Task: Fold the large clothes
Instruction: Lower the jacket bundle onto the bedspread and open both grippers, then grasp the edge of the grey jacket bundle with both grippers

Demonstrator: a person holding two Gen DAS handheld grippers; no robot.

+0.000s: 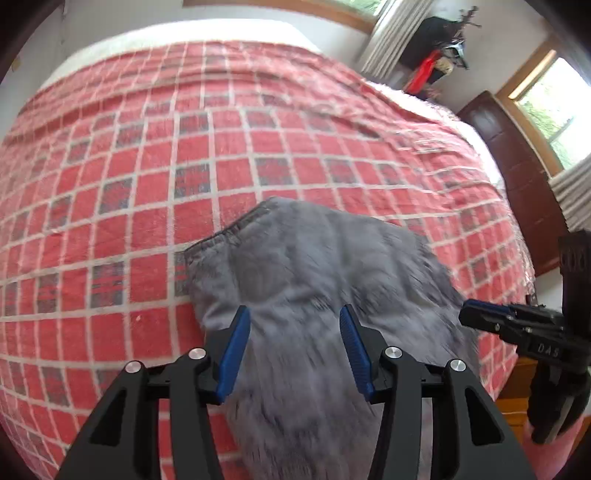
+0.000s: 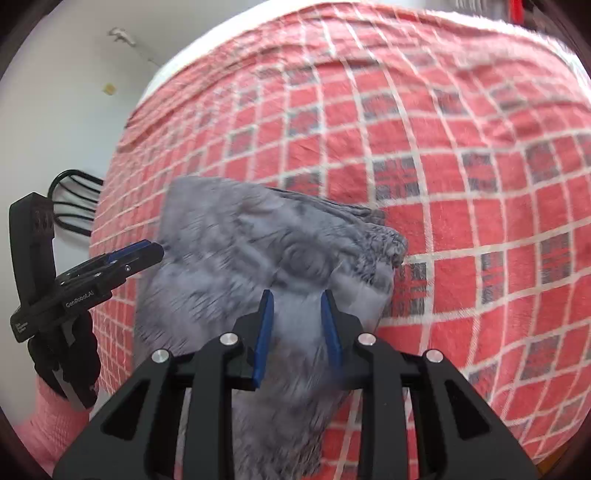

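Observation:
A grey fleecy garment lies folded in a compact bundle on the red checked bedspread, its waistband edge at the far left. My left gripper is open just above its near part, holding nothing. In the right wrist view the same garment shows stacked folded layers at its right edge. My right gripper is open over the garment's near edge, empty. Each gripper appears in the other's view, the right gripper at the far right, the left gripper at the far left.
The bedspread covers a bed that fills both views. A white wall and black cables lie beyond its left side. A dark wooden door, windows and curtains stand to the right. Wooden floor shows by the bed's edge.

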